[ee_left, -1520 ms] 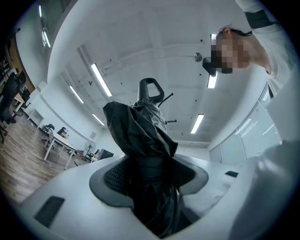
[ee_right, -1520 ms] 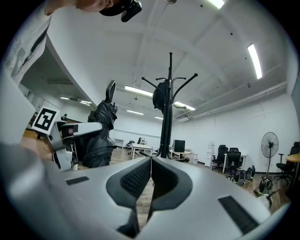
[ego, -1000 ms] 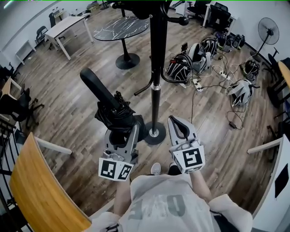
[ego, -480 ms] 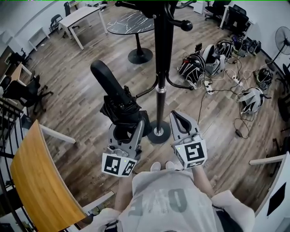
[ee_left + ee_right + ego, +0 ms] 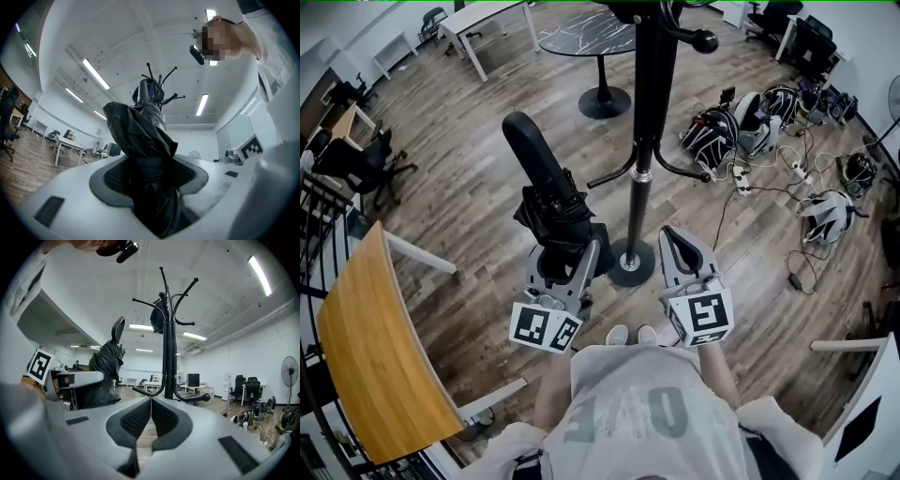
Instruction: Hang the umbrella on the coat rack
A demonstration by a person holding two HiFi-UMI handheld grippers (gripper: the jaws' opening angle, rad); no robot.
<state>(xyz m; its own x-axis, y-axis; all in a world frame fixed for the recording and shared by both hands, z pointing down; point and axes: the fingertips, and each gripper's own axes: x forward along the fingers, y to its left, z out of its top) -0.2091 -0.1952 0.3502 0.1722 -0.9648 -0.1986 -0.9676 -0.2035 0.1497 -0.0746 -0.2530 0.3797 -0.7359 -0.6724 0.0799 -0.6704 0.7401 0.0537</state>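
- The left hand-held gripper (image 5: 563,264) has its jaws clamped on the folded black umbrella (image 5: 553,211). In the left gripper view, the bunched fabric (image 5: 152,187) fills the gap between both pads.
- From that hand-held gripper the umbrella rises up and away, tilted toward the person's left, with its long black end uppermost.
- The right hand-held gripper (image 5: 677,240) holds nothing. Its jaws are pressed together, and the right gripper view shows only a hairline between the pads (image 5: 140,418).
- The coat rack (image 5: 648,141) stands on the wooden floor (image 5: 469,197) just ahead of both hand-held grippers, its pole rising between them. Its round base (image 5: 628,267) lies just beyond the left one's tips.
- From the right hand-held gripper, the rack's pole (image 5: 168,348) is straight ahead. The umbrella (image 5: 105,366) is to its left, near the lower hooks (image 5: 145,391) but hung on none.
- A dark shape (image 5: 158,317) sits up among the top hooks; it may be something hanging there, but the view is too small to tell.
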